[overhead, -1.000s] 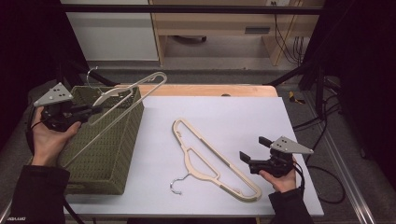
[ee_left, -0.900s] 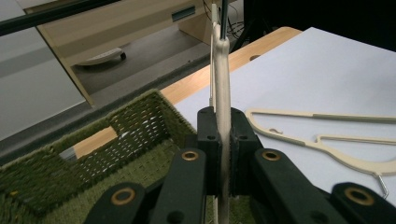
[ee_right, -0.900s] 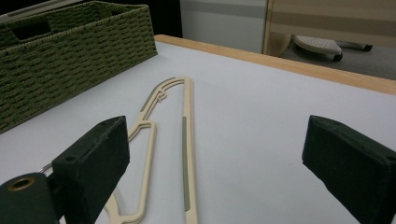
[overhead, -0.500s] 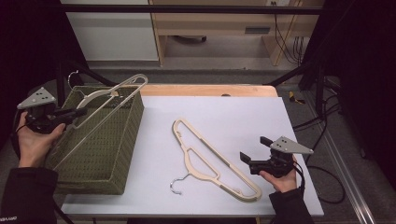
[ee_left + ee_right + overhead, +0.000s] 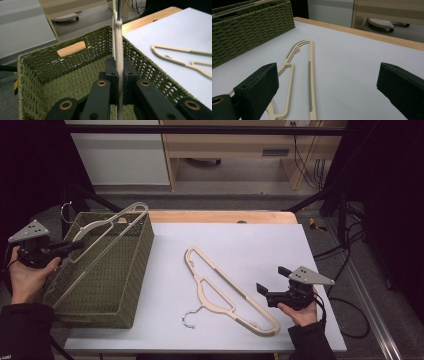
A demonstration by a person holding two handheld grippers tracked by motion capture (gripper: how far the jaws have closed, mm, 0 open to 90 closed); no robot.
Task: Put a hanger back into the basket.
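Note:
A cream plastic hanger (image 5: 102, 238) hangs tilted over the green woven basket (image 5: 107, 285), its far end above the basket's back right corner. My left gripper (image 5: 70, 246) is shut on this hanger's bar (image 5: 119, 62) at the basket's left side. A second cream hanger (image 5: 225, 287) lies flat on the white table, its metal hook (image 5: 189, 316) toward the front. My right gripper (image 5: 267, 285) rests open near the front right, just right of that hanger (image 5: 310, 75), nothing between its jaws.
The basket (image 5: 70, 75) stands at the table's left end and reaches past the white mat (image 5: 260, 245). A wooden table edge (image 5: 220, 216) runs along the back. Cables (image 5: 345, 250) lie on the floor to the right.
My left gripper has carried its hanger leftward and lower over the basket. The right gripper and the flat hanger have stayed put.

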